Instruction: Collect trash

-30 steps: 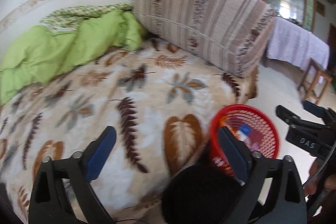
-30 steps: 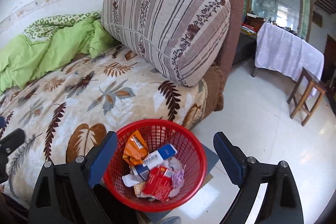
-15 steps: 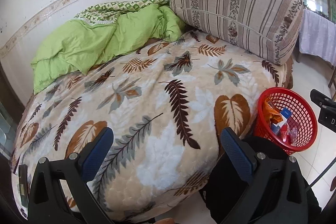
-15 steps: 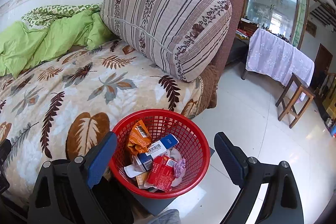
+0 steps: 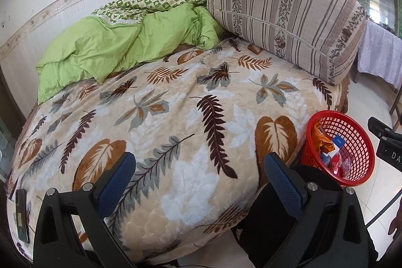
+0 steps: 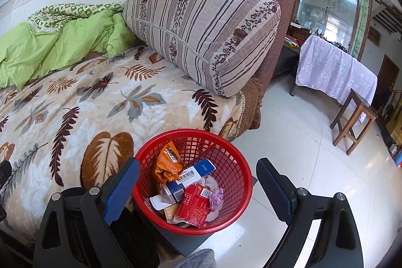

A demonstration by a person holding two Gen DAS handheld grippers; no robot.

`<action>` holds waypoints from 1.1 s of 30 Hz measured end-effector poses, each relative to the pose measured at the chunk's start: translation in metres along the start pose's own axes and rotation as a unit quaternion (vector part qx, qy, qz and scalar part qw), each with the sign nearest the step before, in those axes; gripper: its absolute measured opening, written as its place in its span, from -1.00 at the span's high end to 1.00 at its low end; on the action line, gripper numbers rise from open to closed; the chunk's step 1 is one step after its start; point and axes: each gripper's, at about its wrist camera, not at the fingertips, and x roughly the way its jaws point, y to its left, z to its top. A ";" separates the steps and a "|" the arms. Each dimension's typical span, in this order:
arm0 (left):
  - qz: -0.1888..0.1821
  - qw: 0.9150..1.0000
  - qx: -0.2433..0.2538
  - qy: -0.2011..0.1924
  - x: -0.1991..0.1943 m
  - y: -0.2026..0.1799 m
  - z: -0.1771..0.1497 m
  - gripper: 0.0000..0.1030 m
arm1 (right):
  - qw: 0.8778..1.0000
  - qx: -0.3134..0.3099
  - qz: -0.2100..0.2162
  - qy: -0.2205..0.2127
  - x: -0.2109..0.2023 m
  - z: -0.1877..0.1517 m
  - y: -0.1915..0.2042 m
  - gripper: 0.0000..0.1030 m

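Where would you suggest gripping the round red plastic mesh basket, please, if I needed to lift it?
I would take the round red plastic mesh basket by its thick rolled rim, on the floor-facing side away from the bed, coming down from above with one finger inside and one outside. The wrappers lie low inside, so the rim is free, and the open right gripper already hovers over it.

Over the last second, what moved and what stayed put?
The left gripper pulled back from the bed, so far more blanket shows and the red basket sits further right. The right gripper barely shifted over the basket. Both stayed open and empty; the trash stayed inside.
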 end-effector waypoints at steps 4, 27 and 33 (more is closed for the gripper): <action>-0.001 1.000 0.001 0.000 0.000 0.000 -0.001 -0.97 | 1.000 -0.001 0.001 0.002 0.000 -0.001 0.001 -0.84; -0.001 1.000 0.004 -0.001 -0.001 -0.001 -0.002 -0.97 | 1.000 -0.009 0.005 0.006 0.002 -0.001 0.008 -0.85; 0.000 1.000 0.003 -0.002 -0.001 0.000 -0.002 -0.97 | 1.000 -0.010 0.006 0.006 0.002 -0.001 0.010 -0.85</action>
